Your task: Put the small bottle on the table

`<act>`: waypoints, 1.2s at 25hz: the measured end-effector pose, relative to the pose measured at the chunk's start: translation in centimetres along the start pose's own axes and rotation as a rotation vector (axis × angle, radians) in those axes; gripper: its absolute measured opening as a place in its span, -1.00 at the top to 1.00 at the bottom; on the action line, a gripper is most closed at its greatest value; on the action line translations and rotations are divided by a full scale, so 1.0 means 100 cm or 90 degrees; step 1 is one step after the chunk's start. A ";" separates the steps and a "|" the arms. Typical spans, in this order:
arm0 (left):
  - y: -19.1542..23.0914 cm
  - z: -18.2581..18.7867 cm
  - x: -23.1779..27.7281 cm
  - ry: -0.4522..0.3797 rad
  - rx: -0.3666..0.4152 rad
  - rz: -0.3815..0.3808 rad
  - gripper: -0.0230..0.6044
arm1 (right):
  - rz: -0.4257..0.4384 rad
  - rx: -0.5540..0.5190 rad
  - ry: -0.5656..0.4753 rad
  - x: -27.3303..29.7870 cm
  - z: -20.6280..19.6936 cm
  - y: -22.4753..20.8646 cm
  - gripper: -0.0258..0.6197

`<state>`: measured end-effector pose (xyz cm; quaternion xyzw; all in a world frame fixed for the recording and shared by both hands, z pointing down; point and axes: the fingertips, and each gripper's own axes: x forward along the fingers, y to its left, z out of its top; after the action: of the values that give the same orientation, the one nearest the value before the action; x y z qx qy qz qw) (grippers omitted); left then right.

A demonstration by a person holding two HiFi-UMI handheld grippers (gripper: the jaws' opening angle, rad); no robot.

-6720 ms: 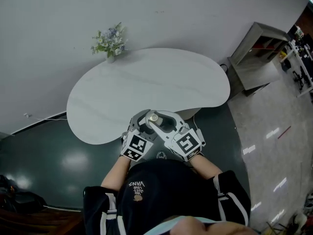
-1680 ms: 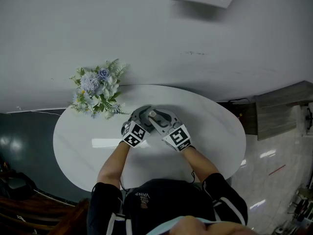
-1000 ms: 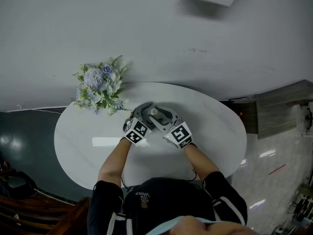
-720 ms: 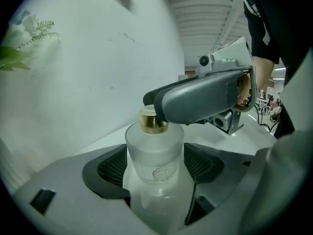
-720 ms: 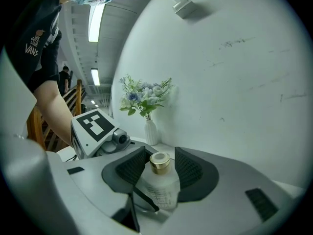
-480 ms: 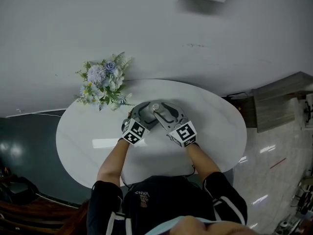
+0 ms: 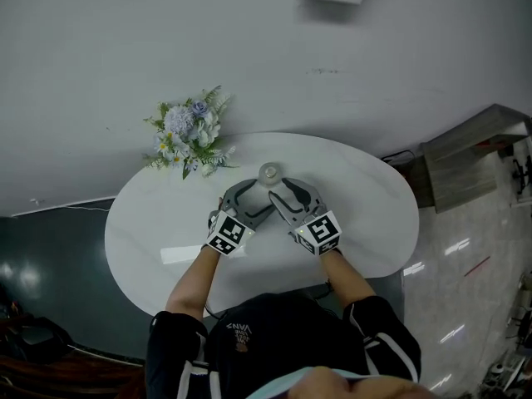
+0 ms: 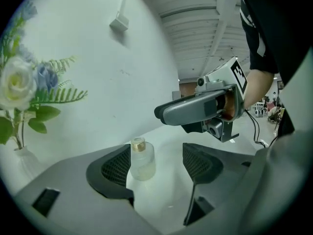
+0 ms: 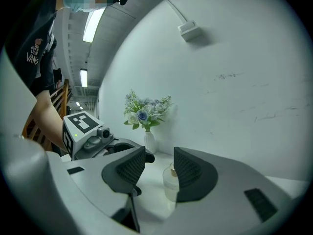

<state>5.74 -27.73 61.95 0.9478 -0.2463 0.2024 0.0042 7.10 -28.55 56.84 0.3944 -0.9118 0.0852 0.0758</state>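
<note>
Plainly, the right gripper's (image 9: 157, 169) jaws are spread wide and pinch nothing. The small bottle (image 9: 169, 182) stands upright on the table (image 7: 357, 214) just past their tips, partly hidden behind the right-hand jaw and clear of both pads. The left gripper's (image 8: 156, 161) jaws are spread as well, and they too are empty. Seen from there, the bottle, clear with a gold cap, stands just beyond the tip of the left-hand jaw. From the head view both grippers rest low over the table, angled toward each other, with the bottle right ahead of their tips. Further left of the jaws, a vase (image 9: 149, 142) of flowers (image 7: 191, 131) stands by the wall (image 7: 374, 56).
</note>
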 end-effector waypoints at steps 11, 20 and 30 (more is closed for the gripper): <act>-0.040 0.018 -0.087 -0.056 0.024 -0.002 0.08 | -0.091 0.007 -0.017 -0.044 0.011 0.063 0.38; -0.066 0.021 -0.146 -0.085 0.047 -0.011 0.28 | -0.139 0.001 -0.032 -0.071 0.013 0.115 0.46; -0.085 0.013 -0.199 -0.109 0.043 -0.001 0.62 | -0.180 0.012 -0.030 -0.100 0.006 0.160 0.58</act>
<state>-5.61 -11.11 53.87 0.9613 -0.2385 0.1288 -0.0485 2.09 -10.80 52.66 0.5212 -0.8481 0.0726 0.0617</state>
